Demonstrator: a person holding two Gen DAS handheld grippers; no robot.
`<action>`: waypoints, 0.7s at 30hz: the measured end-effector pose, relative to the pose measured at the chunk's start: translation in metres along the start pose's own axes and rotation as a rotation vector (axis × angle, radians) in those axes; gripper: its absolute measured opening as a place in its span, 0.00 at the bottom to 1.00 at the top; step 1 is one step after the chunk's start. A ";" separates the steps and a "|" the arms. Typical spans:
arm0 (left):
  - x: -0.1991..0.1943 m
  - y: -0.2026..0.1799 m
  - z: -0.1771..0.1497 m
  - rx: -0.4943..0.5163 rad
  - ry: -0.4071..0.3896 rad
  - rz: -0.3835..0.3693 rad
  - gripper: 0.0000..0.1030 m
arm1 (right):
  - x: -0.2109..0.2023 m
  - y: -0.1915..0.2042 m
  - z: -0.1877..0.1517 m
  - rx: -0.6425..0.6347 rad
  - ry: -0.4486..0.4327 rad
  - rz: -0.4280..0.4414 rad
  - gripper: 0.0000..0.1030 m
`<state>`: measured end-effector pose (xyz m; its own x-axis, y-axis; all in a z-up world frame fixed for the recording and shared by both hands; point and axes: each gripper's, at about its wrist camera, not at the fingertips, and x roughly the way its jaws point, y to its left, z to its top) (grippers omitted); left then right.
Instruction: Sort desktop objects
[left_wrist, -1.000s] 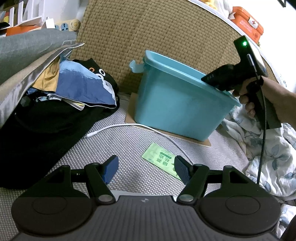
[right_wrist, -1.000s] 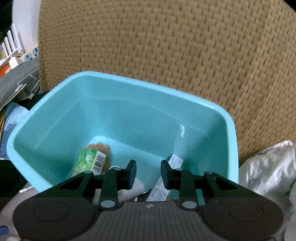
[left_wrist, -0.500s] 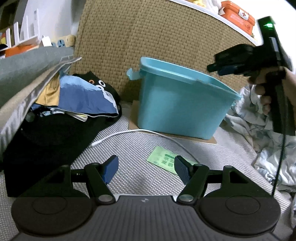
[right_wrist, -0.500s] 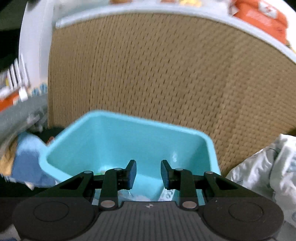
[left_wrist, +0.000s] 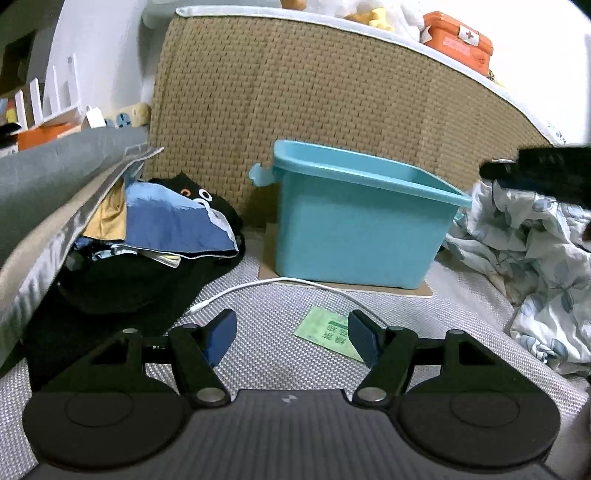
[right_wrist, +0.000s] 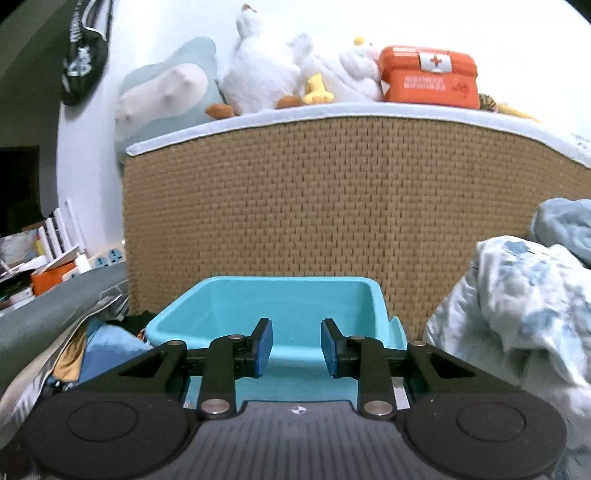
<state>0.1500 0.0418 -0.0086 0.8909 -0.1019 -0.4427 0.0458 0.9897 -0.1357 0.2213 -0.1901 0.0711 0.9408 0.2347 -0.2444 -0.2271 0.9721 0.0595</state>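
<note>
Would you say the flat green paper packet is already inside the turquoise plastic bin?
No, the flat green paper packet lies on the grey woven mat in front of the turquoise plastic bin, outside it.

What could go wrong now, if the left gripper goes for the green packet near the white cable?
1. The green packet lies flat on the woven mat, so the open left gripper may slide over it rather than pinch it.
2. The white cable runs close behind the packet; a finger might snag it.
3. The teal bin stands on a cardboard sheet; a bump might shift it.
</note>
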 end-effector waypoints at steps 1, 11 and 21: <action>-0.003 -0.002 -0.001 0.011 -0.006 -0.002 0.68 | -0.006 0.000 -0.004 0.000 0.006 -0.003 0.32; -0.036 -0.011 -0.017 0.022 -0.035 0.014 0.68 | -0.058 -0.002 -0.028 0.015 -0.011 0.002 0.33; -0.061 -0.014 -0.034 0.070 -0.002 0.020 0.68 | -0.101 -0.001 -0.059 0.052 0.058 0.020 0.36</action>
<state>0.0792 0.0309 -0.0100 0.8926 -0.0818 -0.4434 0.0592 0.9962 -0.0646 0.1120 -0.2148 0.0381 0.9198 0.2551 -0.2983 -0.2308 0.9662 0.1146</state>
